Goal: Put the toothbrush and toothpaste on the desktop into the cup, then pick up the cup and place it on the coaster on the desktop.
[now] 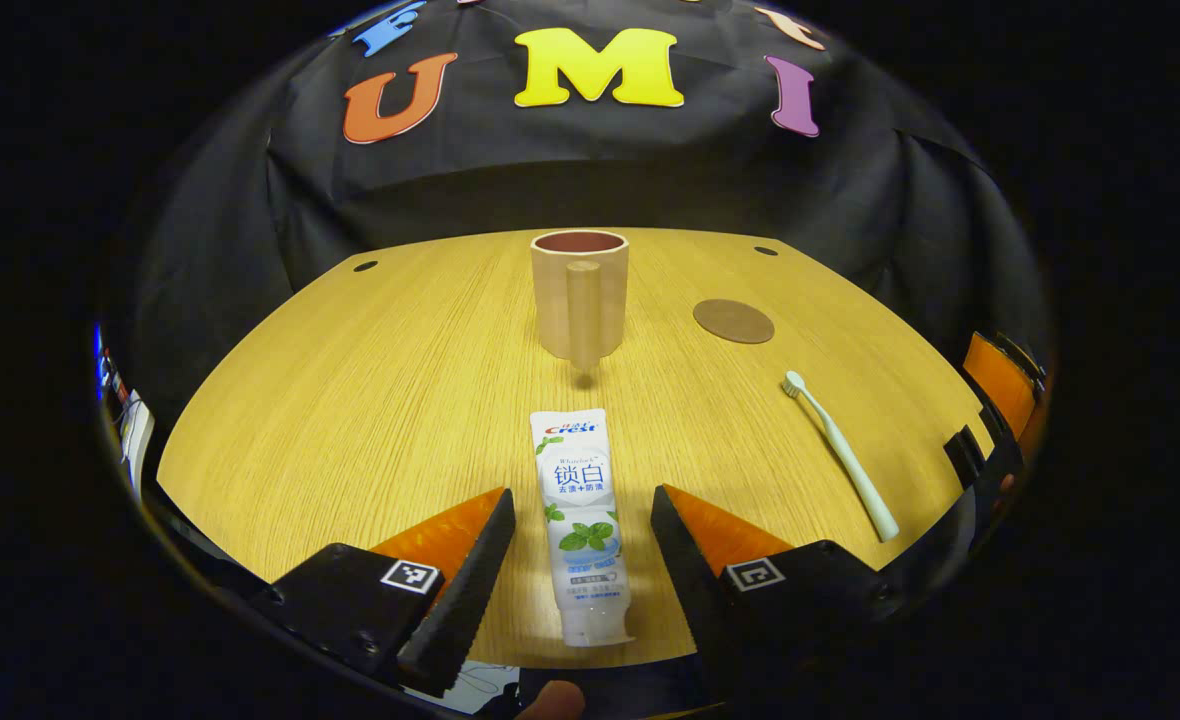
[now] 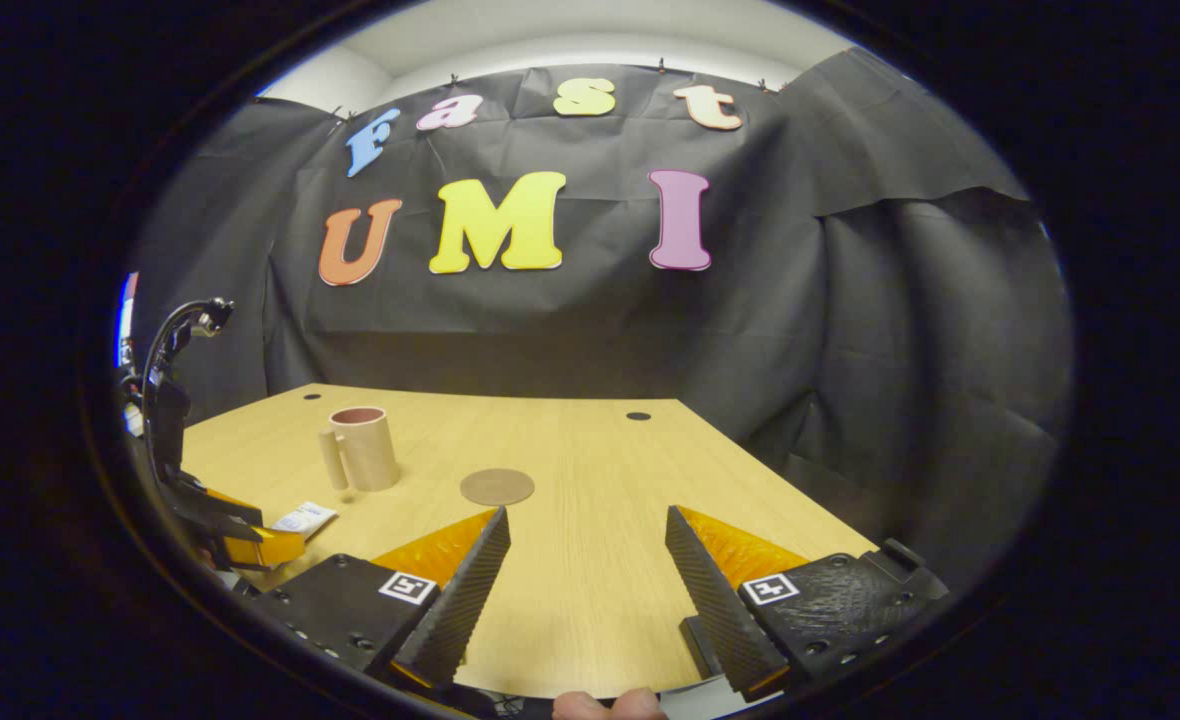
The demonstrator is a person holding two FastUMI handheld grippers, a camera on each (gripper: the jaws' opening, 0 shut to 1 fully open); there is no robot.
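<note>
The desktop [image 1: 350, 400] is a pale wood-grain laminate with fine straight lines running away from the camera and small round dark holes near its far edge. In the left gripper view, the left gripper [image 1: 582, 530] hangs low over the near edge with its two wedge-shaped, ribbed fingers spread wide apart, and the toothpaste [image 1: 582, 520] lies flat between them without touching either one. The tube is soft glossy plastic, white with green leaf printing, its flat crimped end pointing toward the cup and its clear cap toward the camera. Beyond it the cup [image 1: 580, 295] stands upright near the table's middle, a smooth matte beige cylinder with a darker reddish inside and a straight bar-like handle facing the camera. To the right of the cup lies the coaster [image 1: 733, 321], a thin flat brown disc, apart from the cup. Nearer and farther right the toothbrush [image 1: 842, 455] lies flat on the wood, a slim pale mint stick with its white bristle head pointing toward the coaster. In the right gripper view, the right gripper [image 2: 587, 570] is held above bare wood at the near edge, its ridged fingers likewise parted and holding nothing, with cup and coaster well ahead to its left.
</note>
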